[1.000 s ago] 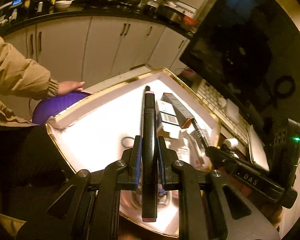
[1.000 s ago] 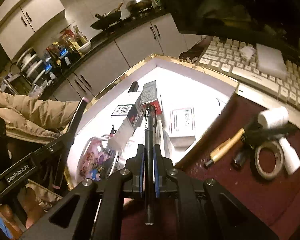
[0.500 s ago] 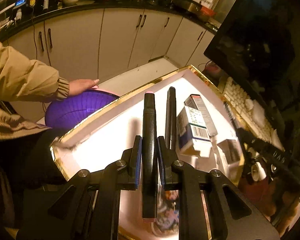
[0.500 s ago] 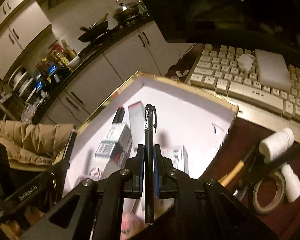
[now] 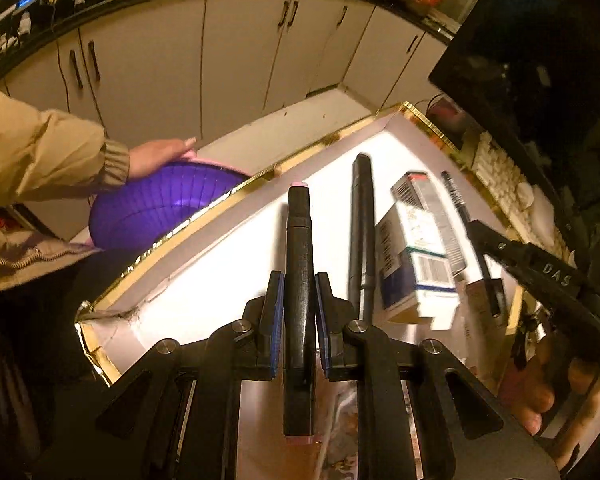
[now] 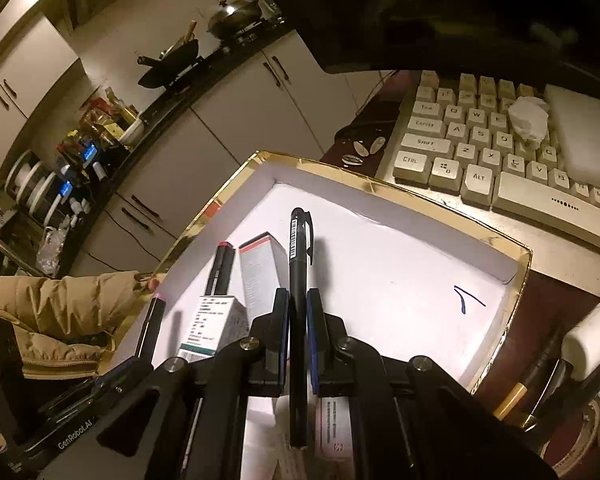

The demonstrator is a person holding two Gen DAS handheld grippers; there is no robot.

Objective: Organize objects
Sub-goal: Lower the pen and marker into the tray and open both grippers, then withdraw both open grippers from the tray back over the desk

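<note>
My left gripper [image 5: 299, 294] is shut on a thick black marker with pink ends [image 5: 299, 248], held above the left part of a white box with a gold rim [image 5: 180, 236]. My right gripper [image 6: 298, 308] is shut on a slim black pen [image 6: 299, 264], held over the same box [image 6: 380, 186]. In the box lie another black marker [image 5: 361, 220], a tall carton [image 6: 262, 272] and a white and green carton [image 5: 418, 264]. The left-held marker also shows in the right wrist view [image 6: 151, 328].
A purple bowl [image 5: 160, 208] sits beyond the box's left rim, with a person's hand [image 5: 160, 154] on it. A white keyboard [image 6: 500, 152] and dark monitor lie right of the box. A tape roll [image 6: 580, 436], a white bottle [image 6: 592, 336] and a yellow-tipped pen [image 6: 512, 398] lie at right.
Both grippers have lifted and pulled back from the box floor, each still holding its pen. More of the box's empty right half shows in the right wrist view.
</note>
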